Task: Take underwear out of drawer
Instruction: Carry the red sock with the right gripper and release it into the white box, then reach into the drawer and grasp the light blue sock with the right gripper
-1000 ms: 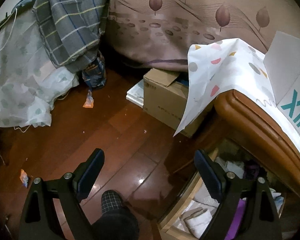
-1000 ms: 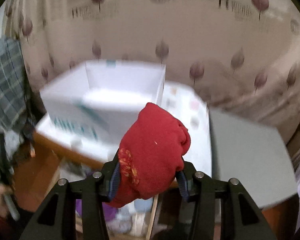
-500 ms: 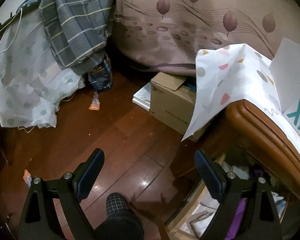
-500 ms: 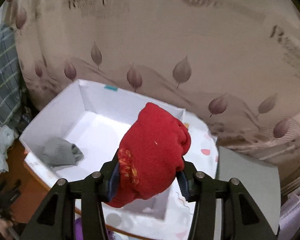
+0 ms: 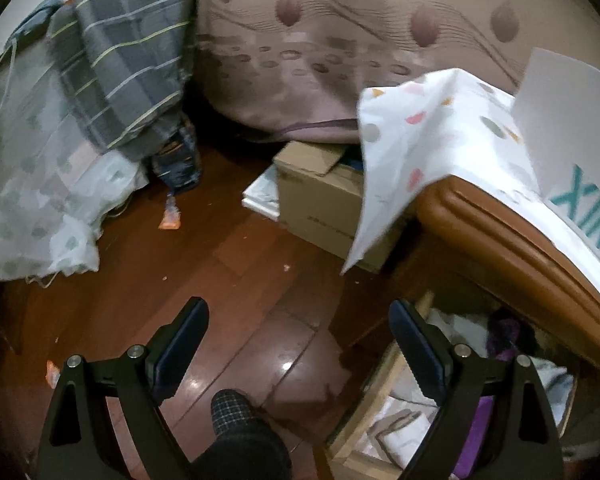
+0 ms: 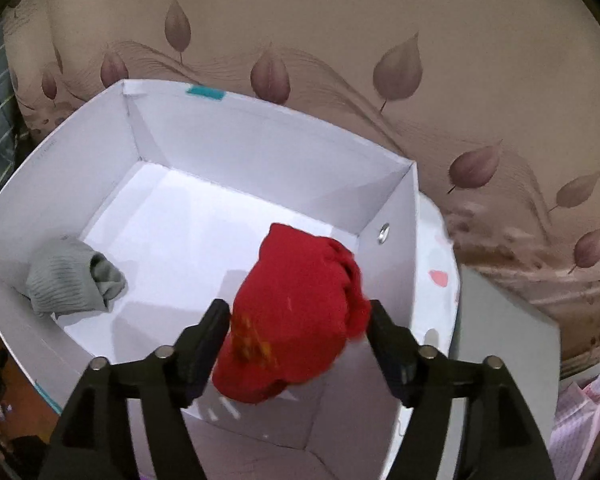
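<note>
Since the earlier frame the right gripper [image 6: 298,322] has swung in over the white box [image 6: 396,208], which then sat off at ten o'clock and now fills the right wrist view; its jaws, then clamped on the red underwear [image 6: 296,316], are opening. That red bundle sits between the pads, blurred, apparently slipping free toward the box floor at about one o'clock from the fingertips. At nine o'clock, against the box's left wall, lies a grey rolled garment [image 6: 74,278].

In the left wrist view the wooden drawer [image 5: 380,396] at five o'clock stands open, with white and purple cloth [image 5: 504,336] inside, so by my reading two pieces are out and more may remain; which of those are underwear I cannot tell. The left gripper [image 5: 298,334] hangs spread wide and empty over the dark wood floor [image 5: 236,264], the drawer just to its right, with the person's slippered foot [image 5: 236,408] at six o'clock.
</note>
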`<action>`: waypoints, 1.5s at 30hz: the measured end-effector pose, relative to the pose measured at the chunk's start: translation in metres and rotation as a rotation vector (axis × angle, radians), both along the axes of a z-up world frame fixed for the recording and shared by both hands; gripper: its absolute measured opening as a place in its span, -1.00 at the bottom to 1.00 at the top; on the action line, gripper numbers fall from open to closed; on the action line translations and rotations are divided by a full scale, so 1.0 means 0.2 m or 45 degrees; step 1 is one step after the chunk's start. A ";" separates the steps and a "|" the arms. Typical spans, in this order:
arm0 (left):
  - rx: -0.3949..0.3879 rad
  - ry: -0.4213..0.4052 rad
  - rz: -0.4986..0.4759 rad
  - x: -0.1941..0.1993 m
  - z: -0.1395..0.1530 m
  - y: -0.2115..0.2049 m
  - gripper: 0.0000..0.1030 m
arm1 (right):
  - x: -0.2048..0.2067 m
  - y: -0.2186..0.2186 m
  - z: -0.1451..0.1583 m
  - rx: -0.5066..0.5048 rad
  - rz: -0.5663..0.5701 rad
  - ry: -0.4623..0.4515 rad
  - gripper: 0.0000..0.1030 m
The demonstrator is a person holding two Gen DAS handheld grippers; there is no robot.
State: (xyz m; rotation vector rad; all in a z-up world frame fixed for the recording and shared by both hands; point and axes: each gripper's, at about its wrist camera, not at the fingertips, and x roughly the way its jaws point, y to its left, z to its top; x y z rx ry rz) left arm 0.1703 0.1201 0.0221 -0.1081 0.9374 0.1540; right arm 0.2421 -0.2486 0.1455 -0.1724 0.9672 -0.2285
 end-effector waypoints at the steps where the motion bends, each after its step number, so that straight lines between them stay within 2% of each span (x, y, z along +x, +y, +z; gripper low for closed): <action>1: -0.006 0.003 -0.025 0.00 0.00 -0.02 0.75 | -0.04 0.02 0.04 -0.022 0.016 -0.055 0.51; 4: -0.002 0.021 -0.060 0.01 -0.02 -0.04 0.75 | -0.21 0.03 0.17 0.003 0.055 -0.180 0.52; 7: 0.009 0.027 -0.067 0.01 -0.02 -0.06 0.75 | -0.41 0.04 0.23 0.061 0.098 -0.224 0.52; 10: -0.005 0.026 -0.077 0.00 -0.02 -0.06 0.75 | -0.66 0.04 0.22 0.090 0.168 -0.232 0.52; 13: 0.022 0.030 -0.084 -0.01 -0.03 -0.08 0.75 | -0.88 0.07 0.11 0.118 0.231 -0.147 0.52; 17: -0.010 0.057 -0.113 -0.01 -0.05 -0.10 0.75 | -1.03 0.09 -0.21 0.150 0.261 0.059 0.52; 22: 0.005 0.062 -0.113 -0.01 -0.06 -0.11 0.75 | -1.04 0.13 -0.63 0.084 0.318 0.242 0.52; 25: -0.016 0.087 -0.115 0.00 -0.07 -0.11 0.75 | -1.00 0.14 -0.81 0.027 0.360 0.296 0.52; 28: -0.011 0.078 -0.125 0.00 -0.07 -0.12 0.75 | -0.91 0.11 -0.95 -0.009 0.325 0.336 0.52; 35: 0.006 0.105 -0.149 0.00 -0.09 -0.15 0.75 | -0.81 0.12 -1.12 -0.160 0.373 0.376 0.51; 39: 0.016 0.109 -0.160 0.00 -0.10 -0.17 0.75 | -0.77 0.10 -1.19 -0.195 0.367 0.393 0.49; 43: 0.019 0.132 -0.183 0.00 -0.12 -0.19 0.75 | -0.76 0.11 -1.23 -0.284 0.414 0.360 0.49; 45: 0.033 0.131 -0.198 0.00 -0.13 -0.21 0.75 | -0.77 0.13 -1.26 -0.285 0.442 0.345 0.50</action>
